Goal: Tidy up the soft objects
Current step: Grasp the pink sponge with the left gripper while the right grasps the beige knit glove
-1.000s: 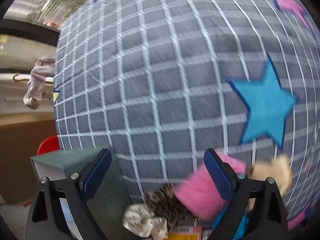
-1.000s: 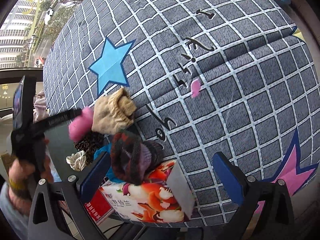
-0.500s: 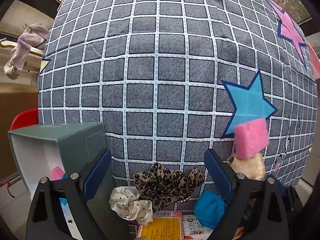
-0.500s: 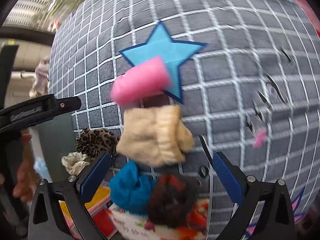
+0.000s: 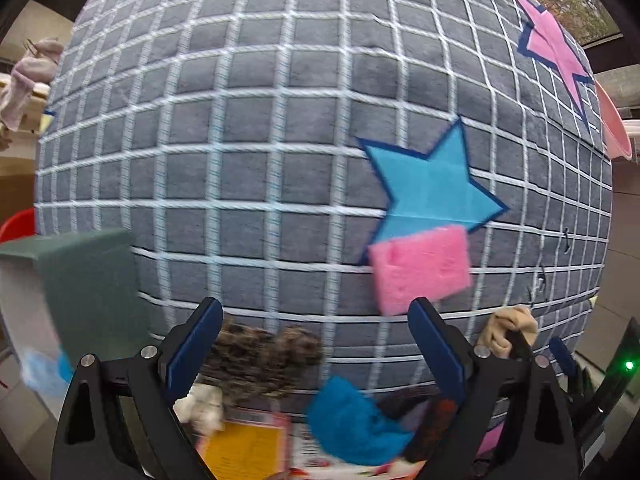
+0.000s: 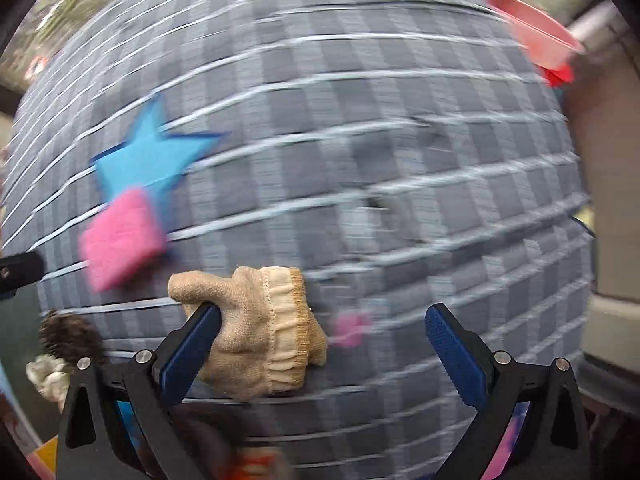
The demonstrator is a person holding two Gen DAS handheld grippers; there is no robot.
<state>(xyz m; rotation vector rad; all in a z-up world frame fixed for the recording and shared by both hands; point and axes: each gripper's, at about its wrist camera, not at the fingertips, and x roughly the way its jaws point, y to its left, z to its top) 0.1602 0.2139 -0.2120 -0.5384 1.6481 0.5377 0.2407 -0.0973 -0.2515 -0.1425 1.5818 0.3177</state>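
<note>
A pink sponge (image 5: 420, 266) lies on the grey checked cloth (image 5: 260, 160), just below a blue star patch; it also shows in the right wrist view (image 6: 122, 236). A beige knit glove (image 6: 256, 330) lies in front of my right gripper (image 6: 320, 344), which is open; its left finger touches the glove's near edge. My left gripper (image 5: 316, 344) is open and empty above a leopard scrunchie (image 5: 260, 356), a blue soft piece (image 5: 348, 420) and a cream scrunchie (image 5: 202, 406).
A green open box (image 5: 80, 280) stands at the left of the cloth. A printed carton (image 5: 248, 452) lies under the soft pieces at the near edge. A pink basin (image 6: 532, 32) sits at the far right. Both views are motion-blurred.
The left gripper let go of the pink sponge, which now lies on the cloth. Both grippers have shifted; the right one has come down close to the beige glove.
</note>
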